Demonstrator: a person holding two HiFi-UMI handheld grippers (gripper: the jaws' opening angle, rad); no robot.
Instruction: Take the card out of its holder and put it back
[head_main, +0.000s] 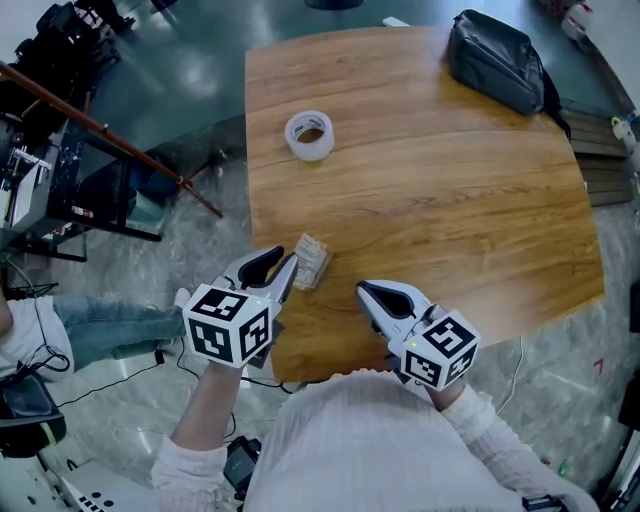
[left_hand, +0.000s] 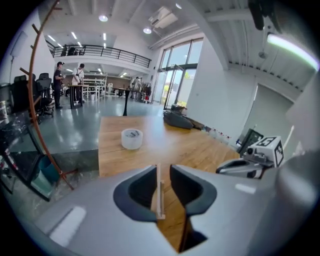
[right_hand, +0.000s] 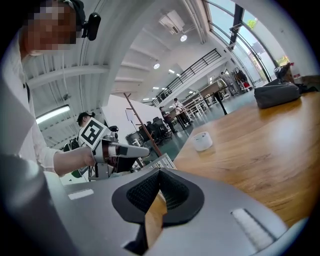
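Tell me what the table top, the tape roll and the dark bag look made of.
Table top: wood or wood-look laminate, satin; visible grain, soft glare.
Tape roll: clear-ish plastic tape, likely; milky, translucent ring.
Bag: dark synthetic fabric or leatherette, perhaps; soft creases, dull sheen.

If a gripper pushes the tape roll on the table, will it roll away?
Probably not: the tape roll lies flat with its hole upward, so it should slide over the smooth wooden table rather than roll. It is a hollow ring, so it is likely light and easy to move.
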